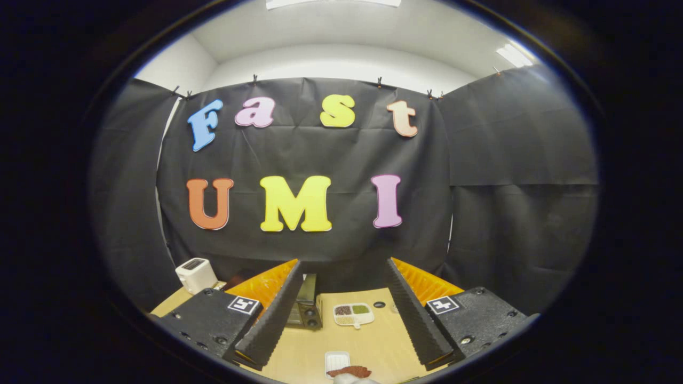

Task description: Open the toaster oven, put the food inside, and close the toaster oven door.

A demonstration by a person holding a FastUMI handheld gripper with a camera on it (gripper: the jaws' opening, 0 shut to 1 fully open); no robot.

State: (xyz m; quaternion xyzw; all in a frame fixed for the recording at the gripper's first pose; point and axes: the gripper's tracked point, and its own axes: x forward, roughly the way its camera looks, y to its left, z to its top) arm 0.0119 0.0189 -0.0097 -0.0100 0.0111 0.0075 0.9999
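My gripper [344,354] is open, held high above a wooden table [384,341], with nothing between its fingers. The dark toaster oven [305,309] stands on the table just beyond the left finger [272,320], which hides part of it; its door state I cannot tell. A small white tray [337,360] lies between the fingers near their tips, and a reddish-brown piece of food [350,371] sits just in front of it, on something white.
A white divided dish [353,314] with brown, green and pale portions rests mid-table beyond the fingers. A white pop-up toaster [196,274] stands at the far left corner. A small dark hole [379,304] marks the tabletop. Black cloth walls enclose the booth.
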